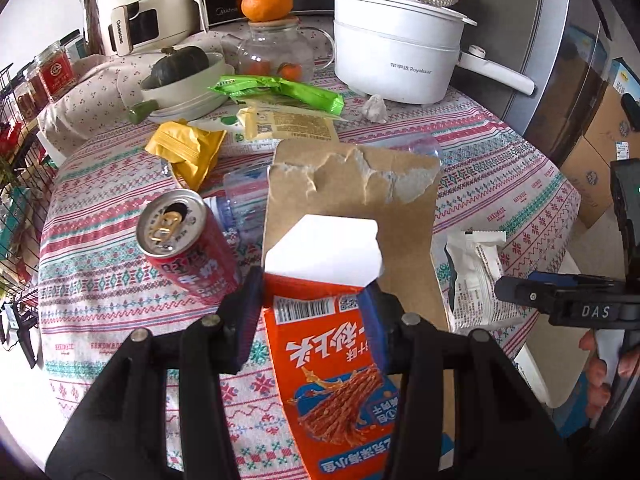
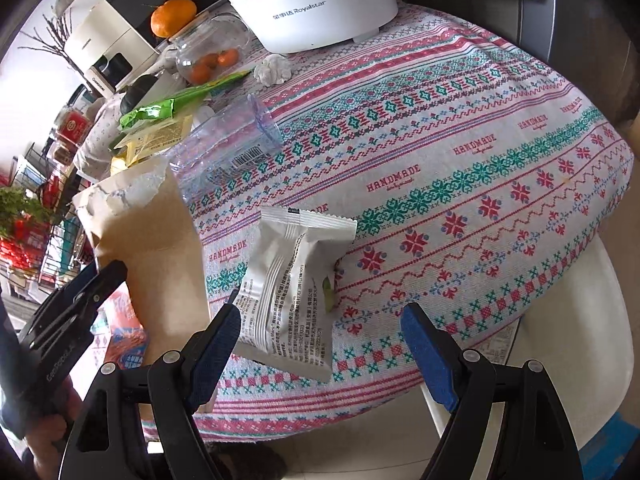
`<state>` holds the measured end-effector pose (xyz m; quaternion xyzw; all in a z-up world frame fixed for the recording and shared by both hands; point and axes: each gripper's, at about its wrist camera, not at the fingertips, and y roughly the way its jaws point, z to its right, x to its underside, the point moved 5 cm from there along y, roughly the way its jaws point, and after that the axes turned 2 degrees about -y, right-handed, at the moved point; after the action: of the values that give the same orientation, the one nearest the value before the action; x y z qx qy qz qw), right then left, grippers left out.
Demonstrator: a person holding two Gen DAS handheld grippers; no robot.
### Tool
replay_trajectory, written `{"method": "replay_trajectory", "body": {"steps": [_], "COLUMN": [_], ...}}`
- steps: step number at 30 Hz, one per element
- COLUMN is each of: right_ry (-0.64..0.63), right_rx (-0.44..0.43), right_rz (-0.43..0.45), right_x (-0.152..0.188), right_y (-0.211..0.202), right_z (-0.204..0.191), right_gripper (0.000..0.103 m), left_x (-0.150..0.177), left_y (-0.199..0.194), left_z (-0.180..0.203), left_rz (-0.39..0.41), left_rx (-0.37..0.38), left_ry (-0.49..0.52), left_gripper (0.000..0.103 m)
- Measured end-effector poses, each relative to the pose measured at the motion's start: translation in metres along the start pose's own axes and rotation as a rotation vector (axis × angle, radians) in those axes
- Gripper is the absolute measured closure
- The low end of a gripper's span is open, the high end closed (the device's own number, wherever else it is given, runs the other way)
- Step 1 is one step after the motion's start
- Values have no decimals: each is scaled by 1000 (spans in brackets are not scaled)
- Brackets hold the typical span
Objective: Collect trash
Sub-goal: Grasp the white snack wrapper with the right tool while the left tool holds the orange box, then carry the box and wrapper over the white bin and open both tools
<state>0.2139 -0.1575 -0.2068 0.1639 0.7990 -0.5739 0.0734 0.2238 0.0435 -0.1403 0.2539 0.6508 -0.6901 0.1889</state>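
My left gripper (image 1: 310, 292) is shut on an orange snack box (image 1: 328, 360) with its white flap open, held just above the patterned tablecloth (image 1: 100, 280). Behind the box stands a torn brown paper bag (image 1: 352, 196), and a red drink can (image 1: 188, 248) leans at its left. A clear plastic cup (image 2: 228, 148) lies on its side further back. My right gripper (image 2: 322, 320) hangs open over a white snack packet (image 2: 292, 292) near the table's front edge, its pads apart from the packet. Yellow (image 1: 188, 152) and green (image 1: 280, 90) wrappers and a crumpled tissue (image 2: 274, 70) lie toward the back.
A white electric pot (image 1: 396, 60), a glass teapot (image 1: 276, 52) with an orange on top, a bowl holding a dark squash (image 1: 184, 76) and a cream appliance (image 1: 140, 4) crowd the back. A wire rack (image 1: 24, 184) stands left of the table; a white chair (image 2: 580, 340) sits at its right front edge.
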Motion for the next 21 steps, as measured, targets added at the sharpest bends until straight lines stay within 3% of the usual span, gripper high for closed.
{"method": "replay_trajectory", "body": {"steps": [4,7,8,10,14,21], "right_ry": [-63,-196,-224,-243,-222,-205], "right_rx": [77,185,191,197,132,121], "right_rz": [23,52,55,57,48,116], "right_x": [0,3,5,6,9,18], "right_y": [15,21,22,22,14,-40], "right_z": [-12,-29,-33,-36,-34,-9], "right_gripper": [25,45,58,62,81,83], "left_x": [3,6,6,8,8,2], "left_y": [-13,-19,-20,-21,-25,-41], "left_z": [-15,-20,-22,-23,-20,15], "left_rz": [16,25,25,25,29,61], "left_rx": [0,1,0,1,18,83], "left_ry": [-29,-37,-37,-38,-40,7], "left_gripper": [55,55,55,55,55,55]}}
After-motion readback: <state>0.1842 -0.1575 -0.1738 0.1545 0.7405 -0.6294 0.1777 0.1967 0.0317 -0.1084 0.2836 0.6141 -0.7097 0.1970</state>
